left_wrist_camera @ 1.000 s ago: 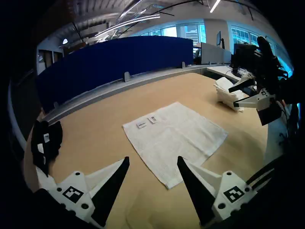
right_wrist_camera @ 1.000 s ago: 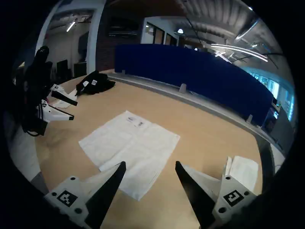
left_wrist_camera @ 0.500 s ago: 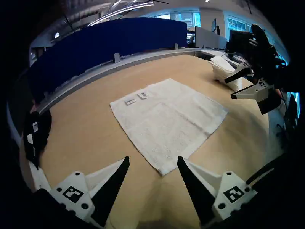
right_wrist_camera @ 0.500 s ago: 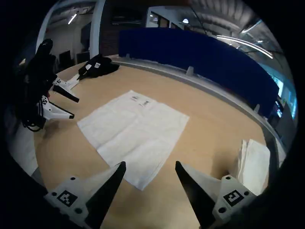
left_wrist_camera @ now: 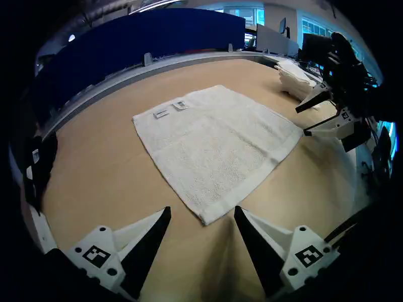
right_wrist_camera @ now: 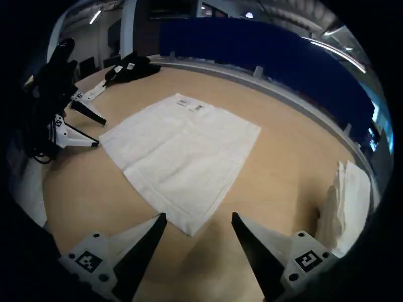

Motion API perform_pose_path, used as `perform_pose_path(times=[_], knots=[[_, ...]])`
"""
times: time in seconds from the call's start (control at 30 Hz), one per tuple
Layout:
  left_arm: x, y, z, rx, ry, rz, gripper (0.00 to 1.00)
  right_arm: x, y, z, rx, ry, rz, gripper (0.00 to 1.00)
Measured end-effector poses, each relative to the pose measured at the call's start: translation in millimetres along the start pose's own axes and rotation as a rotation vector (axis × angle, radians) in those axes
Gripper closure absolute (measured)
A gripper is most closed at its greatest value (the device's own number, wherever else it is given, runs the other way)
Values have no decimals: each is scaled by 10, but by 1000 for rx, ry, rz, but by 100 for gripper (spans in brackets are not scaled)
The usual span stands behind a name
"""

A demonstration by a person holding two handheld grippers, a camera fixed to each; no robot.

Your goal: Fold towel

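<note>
lying just before left gripper (left_wrist_camera: 201, 208), towel (left_wrist_camera: 216, 136)

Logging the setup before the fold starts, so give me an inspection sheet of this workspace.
Surface: light wooden table.
Job's things: white towel spread flat, two small tags near one edge.
Clutter: stack of folded towels at the table's edge; black garment at the far side.
Grippers: left gripper open, aimed at a towel corner; right gripper open, aimed at another corner.
Cables: dark cables hang by the left gripper's handle.
Surroundings: blue partition, windows beyond.
</note>
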State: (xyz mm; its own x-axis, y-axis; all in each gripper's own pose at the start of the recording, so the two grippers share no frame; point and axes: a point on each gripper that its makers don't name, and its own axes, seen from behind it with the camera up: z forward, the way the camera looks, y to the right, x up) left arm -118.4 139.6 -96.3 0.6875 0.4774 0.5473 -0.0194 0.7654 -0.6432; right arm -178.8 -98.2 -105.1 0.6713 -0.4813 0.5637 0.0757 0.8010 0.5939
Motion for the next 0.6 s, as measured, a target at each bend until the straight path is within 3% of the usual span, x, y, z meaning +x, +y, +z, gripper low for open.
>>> perform_pose_path(times=[0.47, 0.6], knots=[[-45, 50, 56, -17, -18, -11, 7, -96, 6, 61, 15, -19, 11, 0], [-53, 60, 52, -14, -15, -13, 8, -124, -23, 65, 28, -26, 11, 7]])
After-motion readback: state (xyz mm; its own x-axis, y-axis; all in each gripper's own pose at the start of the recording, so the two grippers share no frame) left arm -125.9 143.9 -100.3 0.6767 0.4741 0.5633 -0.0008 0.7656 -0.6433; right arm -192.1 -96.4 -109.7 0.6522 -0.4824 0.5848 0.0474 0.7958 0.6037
